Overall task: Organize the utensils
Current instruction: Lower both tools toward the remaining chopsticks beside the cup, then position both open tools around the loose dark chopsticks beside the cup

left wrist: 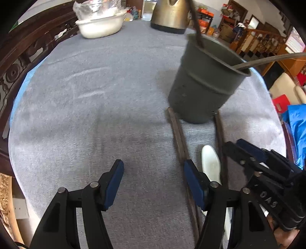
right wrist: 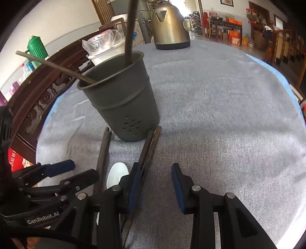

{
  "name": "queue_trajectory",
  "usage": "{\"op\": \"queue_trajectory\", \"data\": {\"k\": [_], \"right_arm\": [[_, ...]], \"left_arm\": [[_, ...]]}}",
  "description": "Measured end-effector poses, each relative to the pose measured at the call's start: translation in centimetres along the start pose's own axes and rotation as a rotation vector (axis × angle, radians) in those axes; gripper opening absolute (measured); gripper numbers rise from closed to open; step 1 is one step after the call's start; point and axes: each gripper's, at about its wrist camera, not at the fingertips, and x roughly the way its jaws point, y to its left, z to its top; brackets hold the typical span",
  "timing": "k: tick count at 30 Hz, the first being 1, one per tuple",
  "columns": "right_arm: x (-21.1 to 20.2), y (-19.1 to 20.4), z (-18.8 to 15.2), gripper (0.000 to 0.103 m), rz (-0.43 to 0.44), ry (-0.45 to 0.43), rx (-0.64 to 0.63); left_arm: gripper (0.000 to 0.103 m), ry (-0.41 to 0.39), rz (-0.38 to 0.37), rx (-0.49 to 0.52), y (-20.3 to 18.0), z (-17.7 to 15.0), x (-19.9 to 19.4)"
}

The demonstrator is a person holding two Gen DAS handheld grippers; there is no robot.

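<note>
A dark grey perforated utensil cup point(left wrist: 206, 80) point(right wrist: 122, 99) stands on the grey cloth with two dark chopsticks point(left wrist: 197, 28) point(right wrist: 129, 32) leaning out of it. In front of it lie two dark chopstick pairs point(left wrist: 179, 138) point(left wrist: 220, 134) point(right wrist: 104, 151) point(right wrist: 151, 145), with a white spoon point(left wrist: 210, 162) point(right wrist: 116, 172) between them. My left gripper point(left wrist: 154, 172) point(right wrist: 76, 172) hangs open over bare cloth, its right finger above one pair. Just right of the spoon, my right gripper point(right wrist: 155, 178) point(left wrist: 239, 147) is open too, nothing between its pads.
A brass-coloured kettle point(left wrist: 168, 15) point(right wrist: 170, 24) stands at the table's far side, beside a white bowl point(left wrist: 101, 26) point(right wrist: 107, 51) filled with clear plastic. A carved dark wooden chair back point(left wrist: 28, 55) point(right wrist: 44, 99) borders the left edge. Furniture and boxes fill the room behind.
</note>
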Motion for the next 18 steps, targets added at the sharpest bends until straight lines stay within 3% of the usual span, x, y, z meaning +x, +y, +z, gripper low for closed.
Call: {"op": "queue_trajectory", "data": {"k": [7, 10, 18], "right_arm": [[0.1, -1.5, 0.1, 0.037, 0.012, 0.021, 0.048], [-0.3, -1.1, 0.1, 0.037, 0.035, 0.001, 0.041], [-0.1, -0.4, 0.1, 0.037, -0.005, 0.015, 0.015]], "left_arm": [[0.067, 0.002, 0.015, 0.000, 0.5, -0.1, -0.2], [0.067, 0.006, -0.022, -0.019, 0.5, 0.0, -0.5], [0.067, -0.002, -0.002, 0.008, -0.3, 0.1, 0.2]]}}
